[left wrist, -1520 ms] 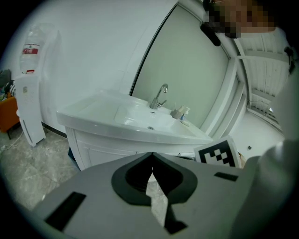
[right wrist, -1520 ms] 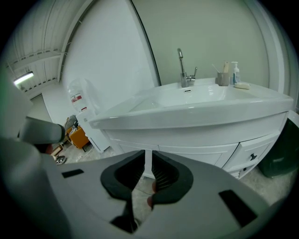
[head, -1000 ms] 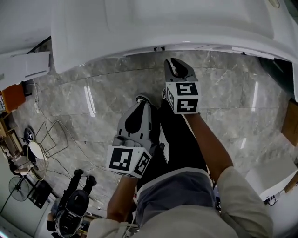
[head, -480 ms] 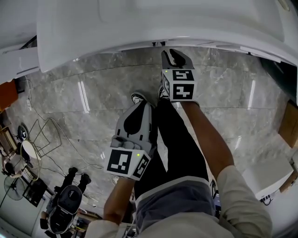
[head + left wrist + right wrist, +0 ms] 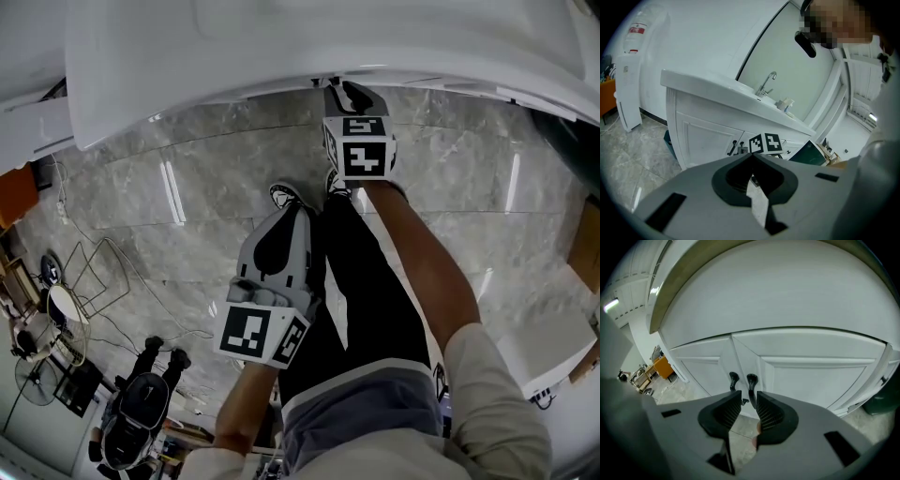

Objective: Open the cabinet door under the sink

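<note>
Two white cabinet doors, the left door (image 5: 701,369) and the right door (image 5: 815,376), stand shut under the sink counter (image 5: 281,56), each with a dark handle at the middle seam. My right gripper (image 5: 749,400) is open close in front of them. Its jaws have just been opening, and the right handle (image 5: 751,383) reaches down into the gap between the tips without the pads pressing on it. The left handle (image 5: 733,380) stands just outside. In the head view the right gripper (image 5: 352,92) sits at the counter's edge. My left gripper (image 5: 296,212) hangs back, shut and empty (image 5: 751,155).
Grey marble floor (image 5: 187,197) runs in front of the cabinet. The person's legs and shoes (image 5: 287,197) stand below the grippers. A wire stand (image 5: 94,272) is at the left, a white box (image 5: 548,352) at the right. A dark green bin (image 5: 881,404) stands right of the cabinet.
The right gripper has moved in under the counter's edge towards the handles and its jaws have spread. The left gripper has sunk a little.
</note>
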Action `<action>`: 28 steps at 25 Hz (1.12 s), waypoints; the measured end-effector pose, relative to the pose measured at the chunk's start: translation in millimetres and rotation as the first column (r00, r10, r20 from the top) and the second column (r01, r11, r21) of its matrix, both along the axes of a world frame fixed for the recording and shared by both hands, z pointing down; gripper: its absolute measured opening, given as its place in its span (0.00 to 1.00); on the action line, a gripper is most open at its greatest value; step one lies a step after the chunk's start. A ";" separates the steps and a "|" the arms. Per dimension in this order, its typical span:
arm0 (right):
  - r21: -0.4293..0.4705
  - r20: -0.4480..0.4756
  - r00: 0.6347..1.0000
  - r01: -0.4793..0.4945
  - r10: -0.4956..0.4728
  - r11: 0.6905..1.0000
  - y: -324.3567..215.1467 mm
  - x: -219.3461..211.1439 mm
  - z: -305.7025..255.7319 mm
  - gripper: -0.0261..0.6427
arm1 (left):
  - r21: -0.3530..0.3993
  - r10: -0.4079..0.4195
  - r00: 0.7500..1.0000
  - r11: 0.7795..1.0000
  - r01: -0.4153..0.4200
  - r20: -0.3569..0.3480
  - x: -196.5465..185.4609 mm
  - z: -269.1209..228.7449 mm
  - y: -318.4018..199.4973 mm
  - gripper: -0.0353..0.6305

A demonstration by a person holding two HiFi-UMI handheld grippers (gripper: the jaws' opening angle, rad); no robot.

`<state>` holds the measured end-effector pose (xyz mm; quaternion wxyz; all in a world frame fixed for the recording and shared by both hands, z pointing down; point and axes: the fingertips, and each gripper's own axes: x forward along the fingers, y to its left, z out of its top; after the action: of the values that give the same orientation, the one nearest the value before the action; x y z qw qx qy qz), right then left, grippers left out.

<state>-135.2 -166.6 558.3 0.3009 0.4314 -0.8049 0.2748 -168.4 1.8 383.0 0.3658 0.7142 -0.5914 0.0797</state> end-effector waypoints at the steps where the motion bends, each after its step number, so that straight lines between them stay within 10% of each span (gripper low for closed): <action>1: 0.000 -0.008 1.000 0.008 -0.008 1.000 -0.4 -1.1 2.9 0.19 | 0.000 0.008 1.000 1.000 -0.008 -0.004 2.8 1.3 0.1 0.05; 28: 0.026 -0.125 0.991 -0.046 0.049 0.999 -18.6 -8.1 24.6 0.13 | -0.010 0.005 1.000 1.000 -0.004 0.017 -22.6 14.4 7.7 0.05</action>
<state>-143.3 -185.2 582.9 0.3395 0.4702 -0.7770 0.2449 -191.0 9.5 397.4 0.3641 0.7129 -0.5926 0.0898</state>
